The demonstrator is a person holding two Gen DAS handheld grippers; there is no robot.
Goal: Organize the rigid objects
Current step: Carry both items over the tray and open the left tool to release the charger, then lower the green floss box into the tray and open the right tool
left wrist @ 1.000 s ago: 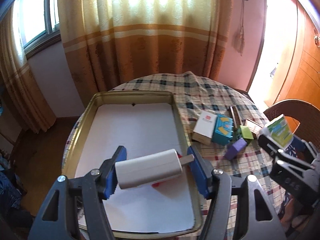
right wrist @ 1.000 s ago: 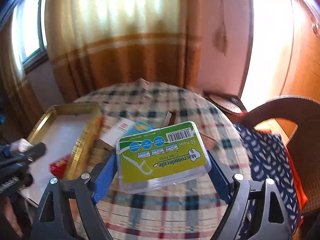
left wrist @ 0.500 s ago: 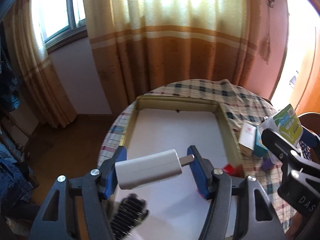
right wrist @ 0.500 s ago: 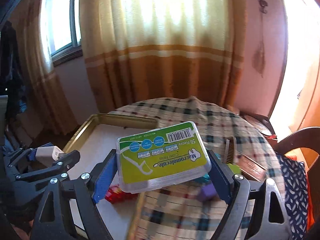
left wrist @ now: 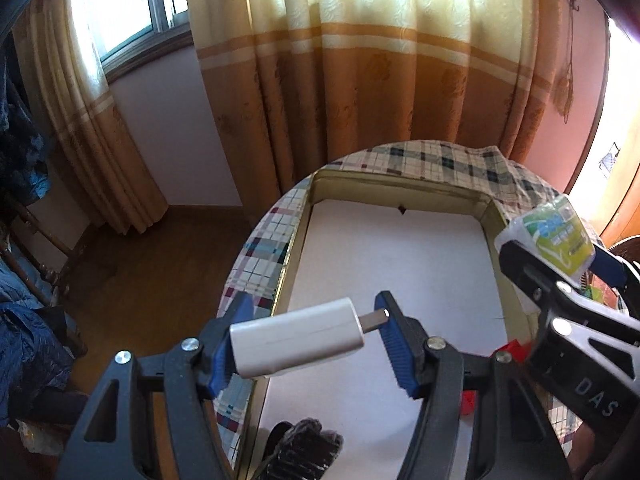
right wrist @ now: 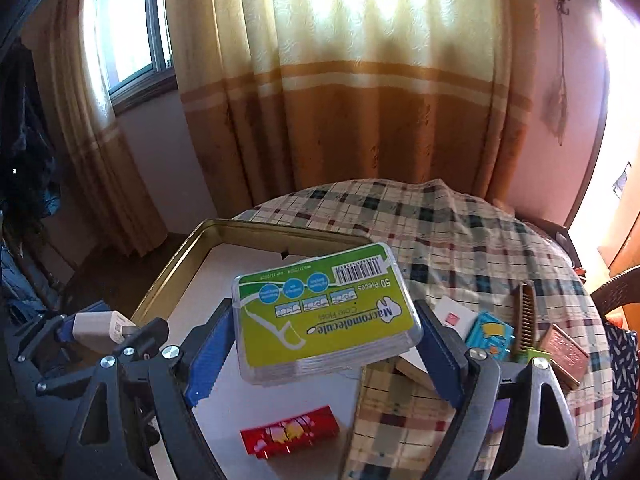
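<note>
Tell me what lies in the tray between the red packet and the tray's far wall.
Only bare white liner: the right wrist view shows nothing lying between the red packet and the tray's far wall; the held floss box hides part.

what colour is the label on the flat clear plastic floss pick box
Green and white label on the clear plastic floss pick box, with blue circles and a barcode; clearest in the right wrist view.

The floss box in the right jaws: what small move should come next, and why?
Probably lower the floss box onto the white liner of the tray and then open the jaws. The right gripper holds it above the tray's near part, with bare liner below it beside the red pack. The left gripper holds a white charger over the tray's left rim, so keep apart from it.
</note>
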